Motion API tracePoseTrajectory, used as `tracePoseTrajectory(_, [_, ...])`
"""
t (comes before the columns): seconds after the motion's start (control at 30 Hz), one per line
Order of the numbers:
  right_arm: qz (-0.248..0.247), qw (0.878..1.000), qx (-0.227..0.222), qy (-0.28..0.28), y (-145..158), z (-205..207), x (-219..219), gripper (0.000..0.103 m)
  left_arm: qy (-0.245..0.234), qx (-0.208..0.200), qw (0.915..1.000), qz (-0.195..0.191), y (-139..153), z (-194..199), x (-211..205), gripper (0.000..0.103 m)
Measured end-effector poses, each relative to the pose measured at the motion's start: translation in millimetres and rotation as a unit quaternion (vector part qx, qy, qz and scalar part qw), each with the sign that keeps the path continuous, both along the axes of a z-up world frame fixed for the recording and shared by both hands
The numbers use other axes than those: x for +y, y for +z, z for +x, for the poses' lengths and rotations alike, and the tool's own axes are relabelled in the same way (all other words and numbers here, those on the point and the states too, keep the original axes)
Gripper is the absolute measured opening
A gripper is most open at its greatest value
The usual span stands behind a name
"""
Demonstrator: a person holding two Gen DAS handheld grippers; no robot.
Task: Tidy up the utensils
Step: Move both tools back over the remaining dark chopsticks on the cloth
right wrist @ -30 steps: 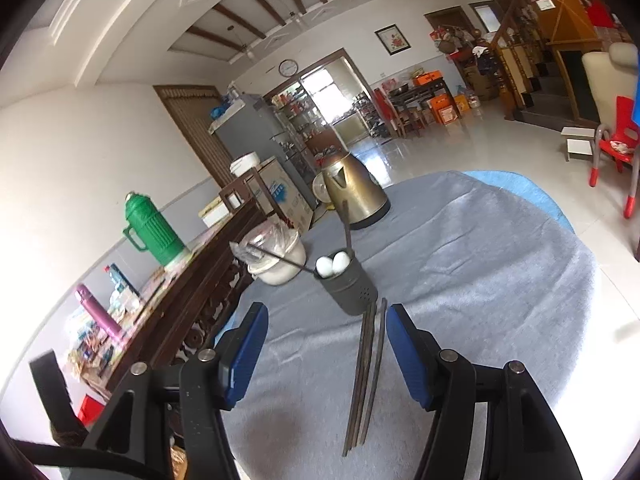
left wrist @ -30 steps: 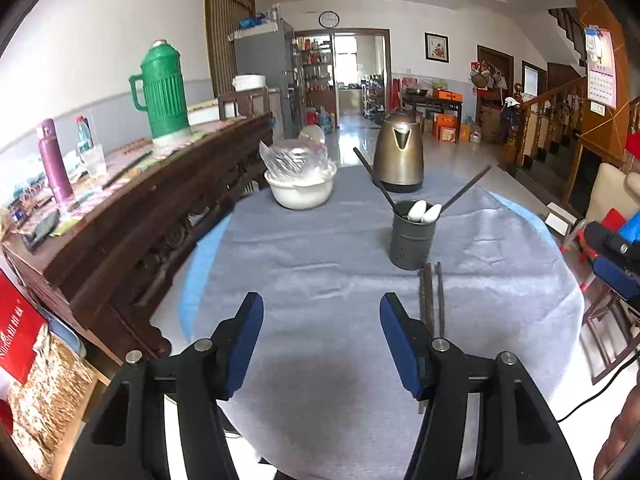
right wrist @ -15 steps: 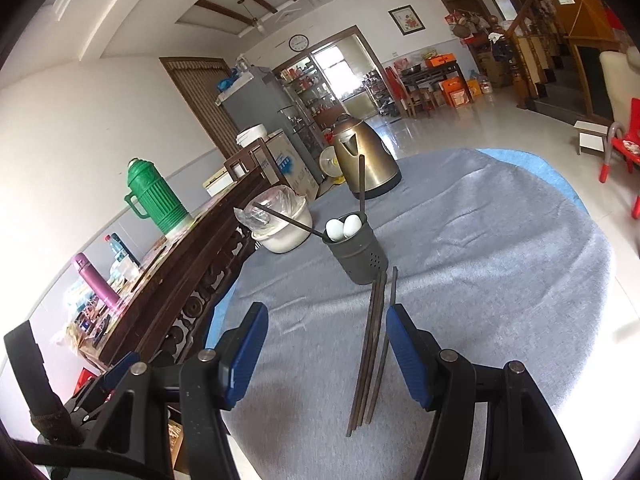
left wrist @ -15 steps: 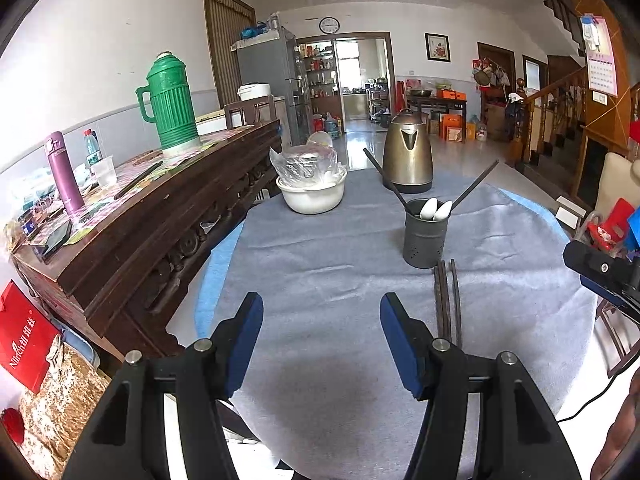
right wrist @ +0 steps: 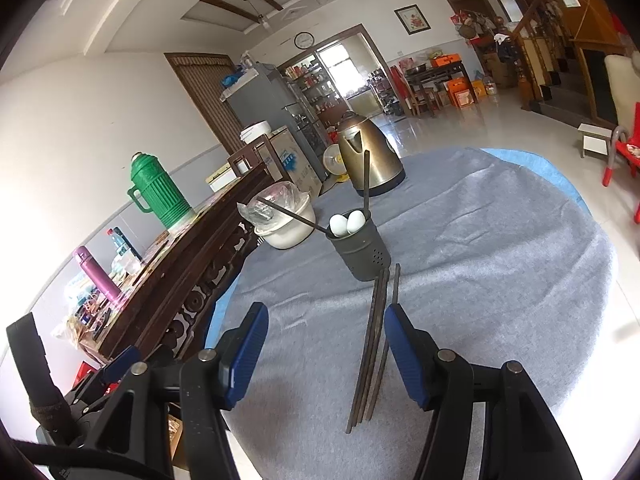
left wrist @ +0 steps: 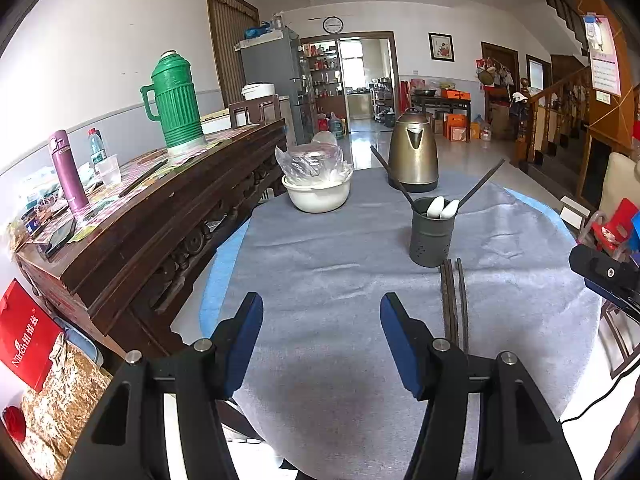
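Three loose chopsticks (right wrist: pixel 374 344) now lie between your right tool's (right wrist: pixel 324 344) open, empty jaws after you lowered it; left tool (left wrist: pixel 320 334) open, empty; holder (right wrist: pixel 362 250) awaits.

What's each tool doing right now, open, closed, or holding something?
Left tool: open, holding nothing.
Right tool: open, holding nothing; chopsticks lie on the cloth between its fingers.
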State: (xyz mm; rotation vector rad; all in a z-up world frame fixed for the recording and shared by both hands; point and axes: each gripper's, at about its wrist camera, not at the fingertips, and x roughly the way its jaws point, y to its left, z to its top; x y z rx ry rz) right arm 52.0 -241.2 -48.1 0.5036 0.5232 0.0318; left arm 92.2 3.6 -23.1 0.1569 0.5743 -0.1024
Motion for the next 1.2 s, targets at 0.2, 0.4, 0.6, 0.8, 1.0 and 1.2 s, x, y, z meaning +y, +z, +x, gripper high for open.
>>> tracePoseTrajectory(0.2, [0.005,1.0,0.003,-0.003,-3,0,-1,0.064,0.003,0.004,1.0,0.002,-5,0,1,0.062])
tracePoseTrajectory(0.4, [0.009,1.0,0.008,-0.005,-7,2,0,0.064,0.003,0.009,1.0,0.001,-9,3,2,0.062])
tracePoseTrajectory(0.6, [0.014,1.0,0.015,-0.006,-12,4,-2,0.064,0.005,0.018,0.9998,-0.002,-15,6,4,0.062])
tracePoseTrajectory(0.8, [0.036,0.999,0.032,-0.01,-25,10,-11,0.048,-0.002,0.042,0.999,-0.015,-28,16,4,0.062])
tracePoseTrajectory(1.0, [0.05,0.997,0.056,-0.018,-46,20,-20,0.047,-0.011,0.073,0.9968,-0.029,-48,31,1,0.062])
tracePoseTrajectory(1.2, [0.064,0.994,0.084,-0.018,-70,34,-25,0.047,-0.03,0.117,0.9916,-0.045,-74,48,-6,0.062])
